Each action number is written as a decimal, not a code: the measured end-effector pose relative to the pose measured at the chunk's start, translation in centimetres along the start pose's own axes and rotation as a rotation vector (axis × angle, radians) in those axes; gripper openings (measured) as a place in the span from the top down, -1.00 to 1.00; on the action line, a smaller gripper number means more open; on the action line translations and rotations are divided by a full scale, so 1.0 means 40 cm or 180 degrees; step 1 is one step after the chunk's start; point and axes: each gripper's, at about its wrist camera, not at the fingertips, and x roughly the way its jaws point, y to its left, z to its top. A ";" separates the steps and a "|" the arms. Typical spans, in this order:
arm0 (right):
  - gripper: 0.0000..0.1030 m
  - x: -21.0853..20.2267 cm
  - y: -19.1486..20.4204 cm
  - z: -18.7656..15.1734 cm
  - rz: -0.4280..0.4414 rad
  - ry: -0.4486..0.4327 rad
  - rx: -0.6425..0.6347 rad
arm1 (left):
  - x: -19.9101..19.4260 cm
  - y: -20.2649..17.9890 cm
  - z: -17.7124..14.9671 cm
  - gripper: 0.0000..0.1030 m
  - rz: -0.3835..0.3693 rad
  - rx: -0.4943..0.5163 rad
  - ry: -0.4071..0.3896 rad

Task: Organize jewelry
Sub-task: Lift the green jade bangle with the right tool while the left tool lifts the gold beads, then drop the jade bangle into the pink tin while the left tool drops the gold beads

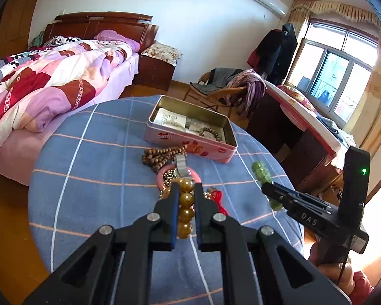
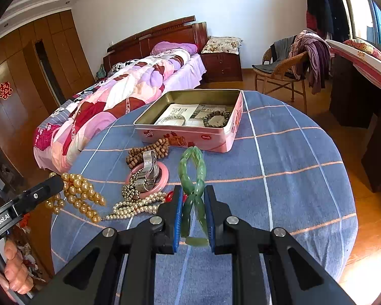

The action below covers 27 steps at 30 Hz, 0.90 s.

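My left gripper (image 1: pixel 186 187) is shut on a strand of amber beads (image 1: pixel 186 212), lifted a little above the round table with the blue check cloth (image 1: pixel 101 167). In the right wrist view this gripper (image 2: pixel 53 181) comes in from the left with the amber beads (image 2: pixel 78 195) hanging from it. My right gripper (image 2: pixel 193 190) is shut on a green jade bracelet (image 2: pixel 192 167), held upright; it also shows as the green bracelet (image 1: pixel 261 172). An open pink tin (image 2: pixel 190 139) stands behind, holding papers, a dark bead bracelet (image 2: pixel 217 119) and a pale bangle (image 2: pixel 170 120).
A pile lies in front of the tin: brown wooden beads (image 2: pixel 147 152), a silver watch (image 2: pixel 148 169) on a pink bangle (image 2: pixel 163 178), a pearl necklace (image 2: pixel 137 207). A bed (image 2: pixel 119 96) stands left, a wicker chair (image 2: pixel 282 73) and dark desk (image 2: pixel 353 94) right.
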 end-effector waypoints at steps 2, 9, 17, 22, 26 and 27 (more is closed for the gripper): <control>0.68 0.005 0.004 0.004 -0.0041 0.0012 -0.0027 | 0.001 0.001 0.003 0.78 -0.0011 -0.0002 -0.0004; 0.68 0.010 0.018 0.022 -0.0119 -0.0014 -0.0104 | 0.008 -0.004 0.012 0.78 -0.0028 0.0008 0.0008; 0.68 0.012 0.024 0.039 -0.0079 -0.0035 -0.0111 | 0.015 -0.014 0.039 0.78 0.0033 0.0078 -0.0005; 0.68 0.005 0.022 0.083 -0.0049 -0.0148 -0.0105 | 0.016 -0.035 0.093 0.78 0.0005 0.0169 -0.0132; 0.68 0.007 0.022 0.138 -0.0039 -0.0264 -0.0096 | 0.042 -0.054 0.159 0.78 -0.0051 0.0240 -0.0214; 0.68 0.009 0.023 0.151 -0.0042 -0.0291 -0.0102 | 0.053 -0.059 0.171 0.78 -0.0020 0.0276 -0.0224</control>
